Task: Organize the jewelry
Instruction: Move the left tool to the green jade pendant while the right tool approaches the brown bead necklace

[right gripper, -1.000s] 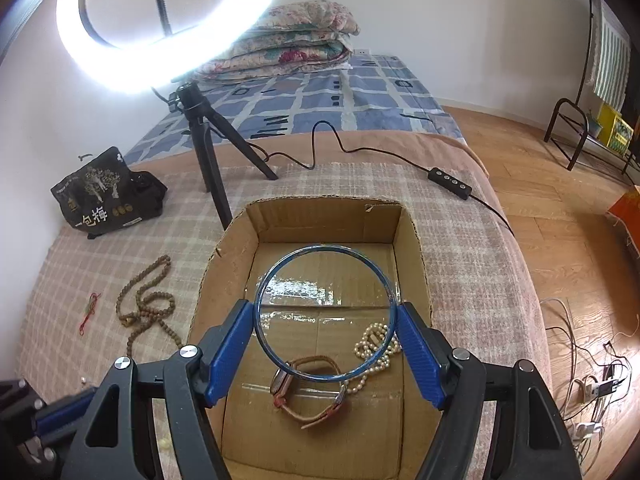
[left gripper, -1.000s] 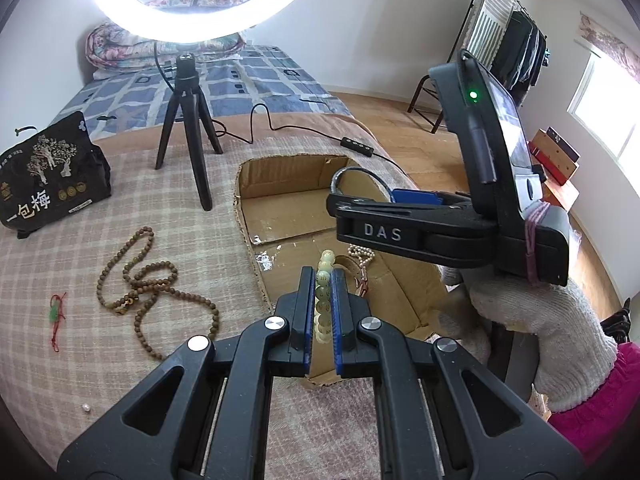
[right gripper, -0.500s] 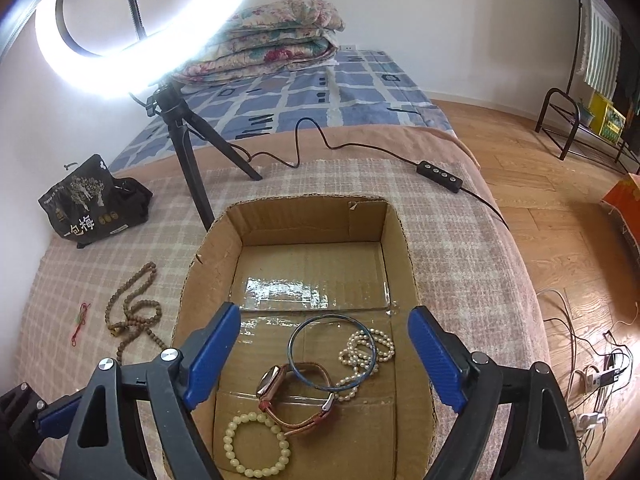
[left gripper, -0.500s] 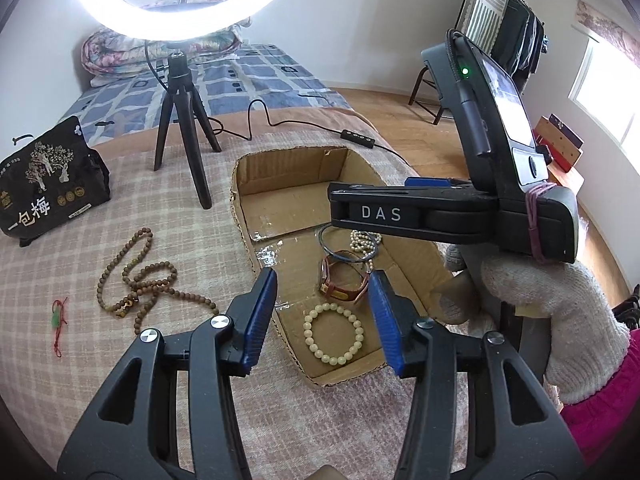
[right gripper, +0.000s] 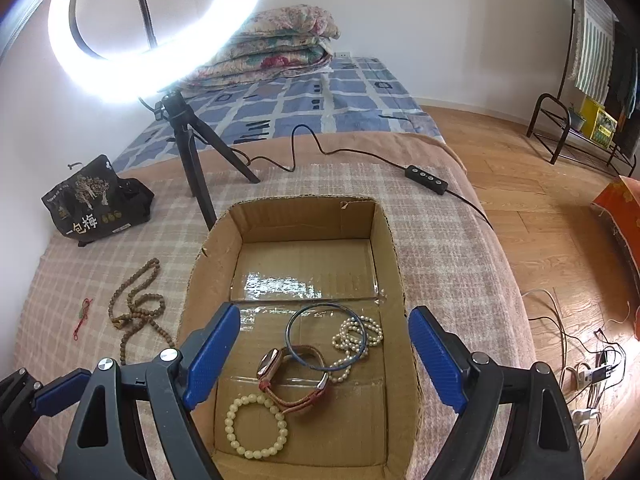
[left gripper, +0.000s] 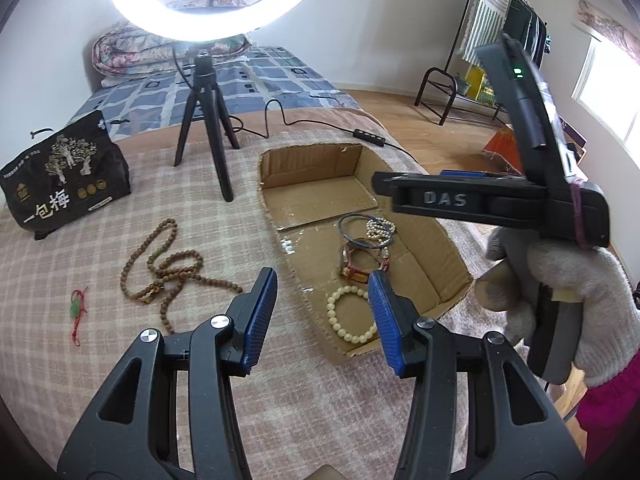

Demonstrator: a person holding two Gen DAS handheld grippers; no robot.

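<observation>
A shallow cardboard box (right gripper: 396, 264) on the checked blanket holds a cream bead bracelet (right gripper: 229, 420), a brown-strap watch (right gripper: 272, 362), a blue bangle (right gripper: 289, 334) and a pearl strand (right gripper: 352, 332). My right gripper (right gripper: 324, 314) hangs open above the box with nothing between its blue pads. My left gripper (left gripper: 322, 280) stands open over the box's near corner, just above the cream bracelet (left gripper: 334, 322), gripping nothing. A long wooden bead necklace (left gripper: 172, 264) and a red cord with a green bead (left gripper: 74, 312) lie on the blanket left of the box.
A ring light on a black tripod (left gripper: 208, 120) stands behind the box, its cable and controller (right gripper: 426, 180) trailing right. A black printed bag (left gripper: 60, 180) sits at far left. A gloved hand (left gripper: 580, 300) holds the right gripper. The bed edge drops to the wooden floor at right.
The left gripper opened and the cream bracelet now lies in the box. The right gripper let go of the blue bangle, which lies on the watch and pearls. Both drew back slightly.
</observation>
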